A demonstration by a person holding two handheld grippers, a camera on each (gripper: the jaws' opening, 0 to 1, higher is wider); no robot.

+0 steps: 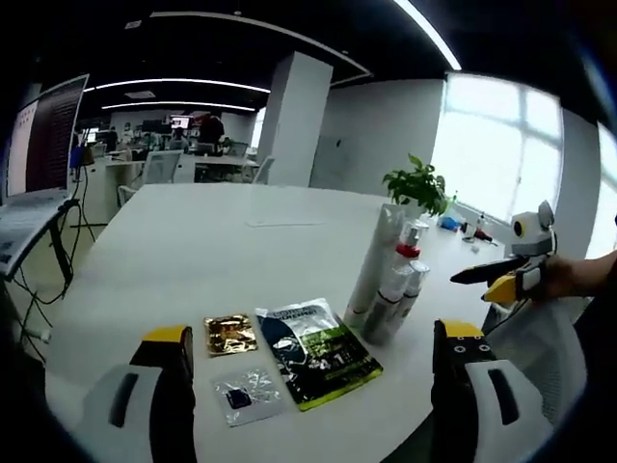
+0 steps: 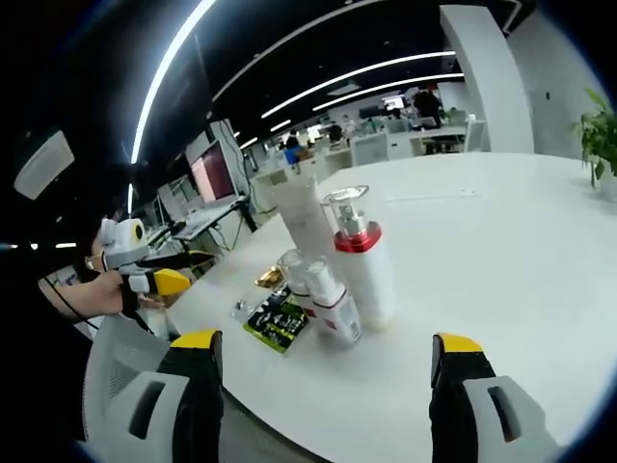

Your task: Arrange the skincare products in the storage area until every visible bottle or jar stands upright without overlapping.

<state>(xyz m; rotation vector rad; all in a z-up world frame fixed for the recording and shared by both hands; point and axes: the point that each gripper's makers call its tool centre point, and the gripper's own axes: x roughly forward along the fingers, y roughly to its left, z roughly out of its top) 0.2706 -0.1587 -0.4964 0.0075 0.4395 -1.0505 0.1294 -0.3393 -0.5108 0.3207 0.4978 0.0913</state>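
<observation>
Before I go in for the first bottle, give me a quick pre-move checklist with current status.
1. Left gripper open, holding nothing: ok.
2. Right gripper open, holding nothing: ok.
3. Tall white tube upright: ok.
4. White pump bottle with red collar upright: ok.
5. Small white bottle with red band upright: not ok, it appears to lean against its neighbours.
6. Flat green-and-black sachet clear of the bottles: cannot tell, its edge lies close to their bases.

White table [image 1: 193,251], red-collared white pump bottle [image 2: 362,265], gold sachet [image 1: 230,334], green-and-black packet [image 1: 315,351], yellow-tipped black grippers.
</observation>
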